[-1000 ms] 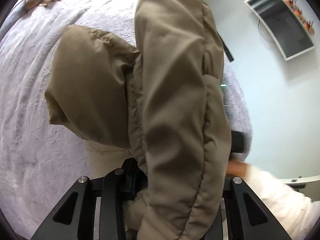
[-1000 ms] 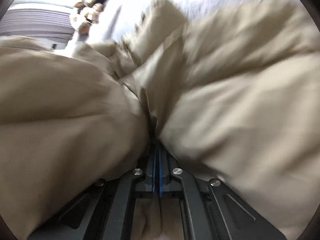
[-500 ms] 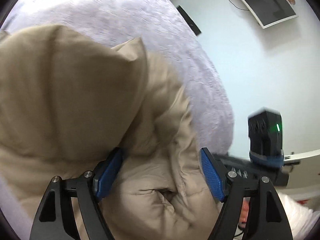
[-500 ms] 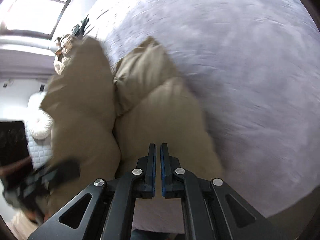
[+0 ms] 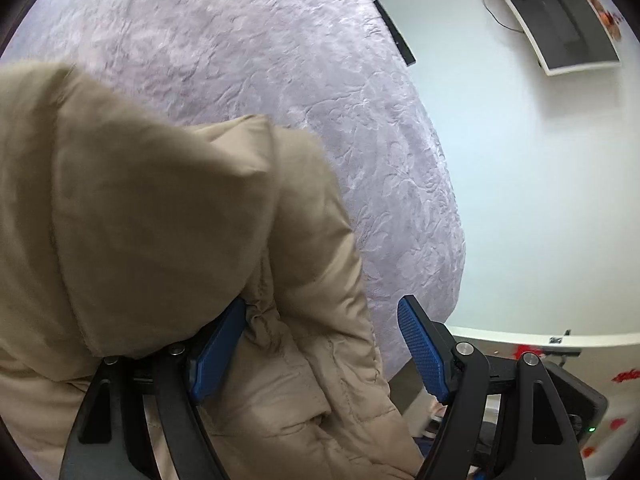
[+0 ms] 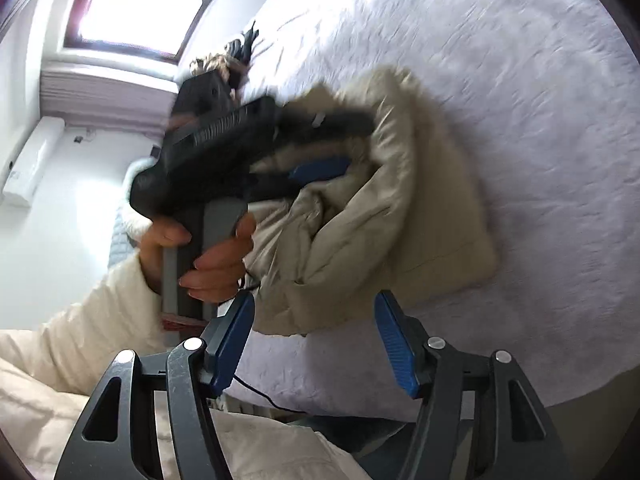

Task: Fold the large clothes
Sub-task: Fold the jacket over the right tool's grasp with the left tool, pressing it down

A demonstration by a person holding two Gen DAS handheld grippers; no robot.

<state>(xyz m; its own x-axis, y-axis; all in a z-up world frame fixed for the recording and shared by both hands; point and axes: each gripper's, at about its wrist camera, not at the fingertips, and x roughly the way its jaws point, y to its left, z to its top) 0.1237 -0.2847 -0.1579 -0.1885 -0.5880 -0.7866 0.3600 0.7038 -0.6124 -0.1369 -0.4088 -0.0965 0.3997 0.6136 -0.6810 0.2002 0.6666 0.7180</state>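
Note:
A tan padded jacket (image 5: 168, 248) lies bunched on the lilac bedspread (image 5: 280, 80) near the bed's front edge; it also shows in the right wrist view (image 6: 384, 216). My left gripper (image 5: 320, 344) is open, its blue pads astride a fold of the jacket without clamping it. In the right wrist view the left gripper (image 6: 324, 148) hovers over the jacket, held by a hand (image 6: 216, 260). My right gripper (image 6: 316, 340) is open and empty, just short of the jacket's near edge.
A small pile of clothes (image 6: 224, 64) lies at the far end of the bed by the window (image 6: 136, 8). A white wall shelf (image 5: 560, 20) and a pale floor lie to the right of the bed. The person's cream sleeve (image 6: 80, 312) is at lower left.
Both grippers let go of the jacket, which was held up and now lies on the bed. The right gripper opened and drew back; the left stays open over the jacket.

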